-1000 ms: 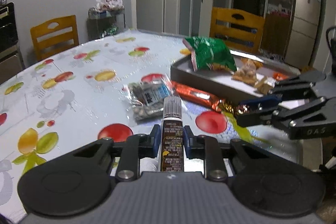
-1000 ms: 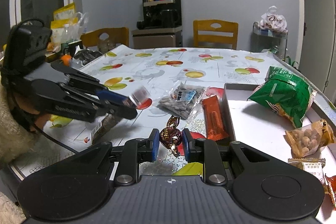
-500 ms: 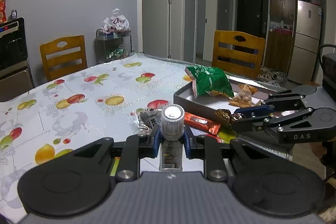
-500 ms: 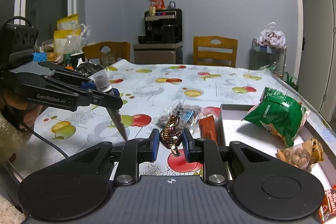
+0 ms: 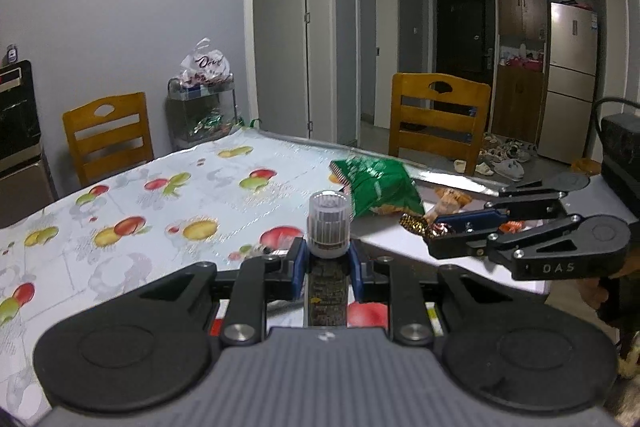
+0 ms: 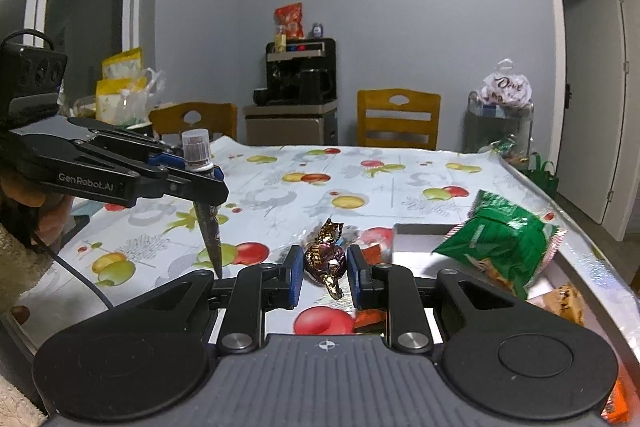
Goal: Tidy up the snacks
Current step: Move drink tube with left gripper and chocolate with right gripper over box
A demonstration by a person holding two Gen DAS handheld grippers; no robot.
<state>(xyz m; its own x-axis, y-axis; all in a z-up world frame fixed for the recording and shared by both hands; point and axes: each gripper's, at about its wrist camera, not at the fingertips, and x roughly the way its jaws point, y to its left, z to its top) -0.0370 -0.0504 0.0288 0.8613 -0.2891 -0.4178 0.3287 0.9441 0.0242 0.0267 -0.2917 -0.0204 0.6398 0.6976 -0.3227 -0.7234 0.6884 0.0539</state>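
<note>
Tube risk: left gripper [image 5: 327,263] is clamped just under the clear cap of a dark squeeze tube [image 5: 328,227], and the tapered body hangs free below the pads; a swing on the way to the tray [image 6: 416,229] could twist it loose or catch its tip on the tray rim.
Candy risk: right gripper [image 6: 323,269] pinches a foil-wrapped candy [image 6: 325,259] by its round middle, twisted ends sticking out above and below; slick foil on a small round shape may squirt out if the hold loosens.
Collision risk: in the left wrist view the two grippers are close together near the same tray corner, so both reaching in at once could knock them together.
Tray contents: green snack bag [image 6: 500,247] leans on the near part of the tray, a clear nut packet [image 6: 568,301] behind it; a careless drop could land on the bag and slide out onto the counter [image 5: 160,211].
Left on counter: orange bar [image 6: 370,319] just below the right gripper, beside the tray.
Change, tube: a second ago it lay low and near level over the counter; now it is lifted and upright, cap on top.
Change, candy: then close above the tablecloth, now higher and nearer the tray; both holds unchanged.
</note>
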